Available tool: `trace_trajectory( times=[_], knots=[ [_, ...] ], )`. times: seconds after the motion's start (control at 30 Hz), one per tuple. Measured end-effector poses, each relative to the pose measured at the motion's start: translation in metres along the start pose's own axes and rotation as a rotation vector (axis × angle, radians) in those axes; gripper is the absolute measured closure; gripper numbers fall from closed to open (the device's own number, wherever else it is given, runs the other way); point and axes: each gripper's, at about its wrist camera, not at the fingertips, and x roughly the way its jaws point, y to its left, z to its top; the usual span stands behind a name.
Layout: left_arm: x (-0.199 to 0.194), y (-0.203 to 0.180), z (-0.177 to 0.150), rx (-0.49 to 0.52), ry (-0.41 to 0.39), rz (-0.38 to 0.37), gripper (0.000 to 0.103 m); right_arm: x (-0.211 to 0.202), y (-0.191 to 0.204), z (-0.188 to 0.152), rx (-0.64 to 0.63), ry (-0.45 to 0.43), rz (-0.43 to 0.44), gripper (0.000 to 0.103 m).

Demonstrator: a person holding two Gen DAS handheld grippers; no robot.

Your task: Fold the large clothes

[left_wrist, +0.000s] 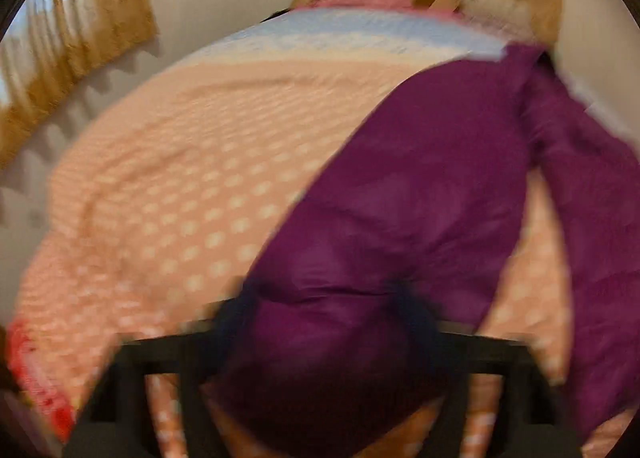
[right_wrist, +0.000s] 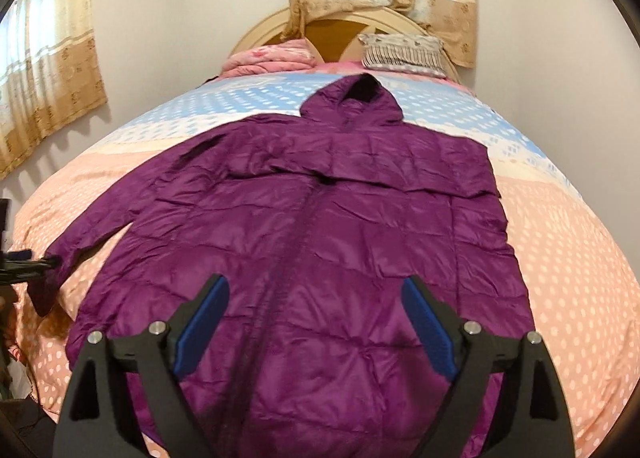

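Observation:
A purple hooded puffer jacket (right_wrist: 320,226) lies flat, front up, on the bed, hood toward the headboard. Its right sleeve is folded across the chest; its left sleeve stretches out to the bed's left edge. My right gripper (right_wrist: 316,298) is open and empty, hovering above the jacket's lower front. My left gripper (right_wrist: 40,262) shows at the left edge of the right wrist view, at the left sleeve's cuff. In the blurred left wrist view the left gripper (left_wrist: 320,298) has purple sleeve fabric (left_wrist: 400,218) between its fingers.
The bed has a pink and blue dotted cover (right_wrist: 560,238). A pink quilt (right_wrist: 272,56) and a patterned pillow (right_wrist: 404,52) lie by the headboard. Curtains (right_wrist: 48,70) hang at the left and behind the bed.

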Motion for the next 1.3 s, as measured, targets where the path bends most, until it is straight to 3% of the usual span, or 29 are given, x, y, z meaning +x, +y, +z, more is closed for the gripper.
trace_trajectory(
  times=[0.03,0.1,0.2,0.37,0.43,0.6,0.73,0.9,1.07,1.13,1.17,1.2,1.27,1.3],
  knots=[
    [-0.003,-0.004,0.004,0.024,0.001,0.001,0.095,-0.003,-0.001,-0.001,-0.001,-0.010,-0.003,0.013],
    [-0.019,-0.001,0.020,0.019,-0.043,0.009,0.098,-0.007,-0.008,0.000,0.015,-0.029,-0.023,0.013],
    [-0.047,0.007,0.057,0.046,-0.159,0.104,0.098,-0.010,-0.027,-0.001,0.087,-0.049,-0.058,0.013],
    [-0.080,0.004,0.121,0.047,-0.284,0.169,0.099,-0.014,-0.054,-0.001,0.158,-0.070,-0.093,0.013],
    [-0.096,-0.019,0.145,0.087,-0.349,0.173,0.099,-0.017,-0.061,0.000,0.165,-0.078,-0.104,0.013],
    [-0.105,-0.092,0.172,0.192,-0.416,0.108,0.099,-0.021,-0.086,0.000,0.205,-0.089,-0.134,0.012],
    [-0.100,-0.165,0.175,0.274,-0.419,-0.004,0.099,-0.020,-0.108,-0.002,0.202,-0.070,-0.229,0.012],
    [-0.092,-0.273,0.148,0.415,-0.390,-0.174,0.099,-0.025,-0.152,-0.008,0.289,-0.057,-0.290,0.012],
    [-0.085,-0.352,0.108,0.553,-0.368,-0.268,0.096,-0.028,-0.181,-0.016,0.346,-0.051,-0.323,0.012],
    [-0.084,-0.375,0.095,0.603,-0.367,-0.278,0.087,-0.027,-0.189,-0.020,0.360,-0.042,-0.329,0.012],
    [-0.083,-0.383,0.091,0.616,-0.374,-0.277,0.069,-0.026,-0.192,-0.021,0.362,-0.039,-0.329,0.012],
    [-0.086,-0.389,0.083,0.630,-0.394,-0.271,0.041,-0.024,-0.194,-0.022,0.367,-0.034,-0.330,0.012],
    [-0.094,-0.391,0.075,0.623,-0.451,-0.268,0.011,-0.021,-0.198,-0.024,0.374,-0.024,-0.330,0.012],
    [-0.096,-0.392,0.076,0.619,-0.477,-0.268,0.007,-0.020,-0.199,-0.025,0.376,-0.020,-0.330,0.012]
  ],
)
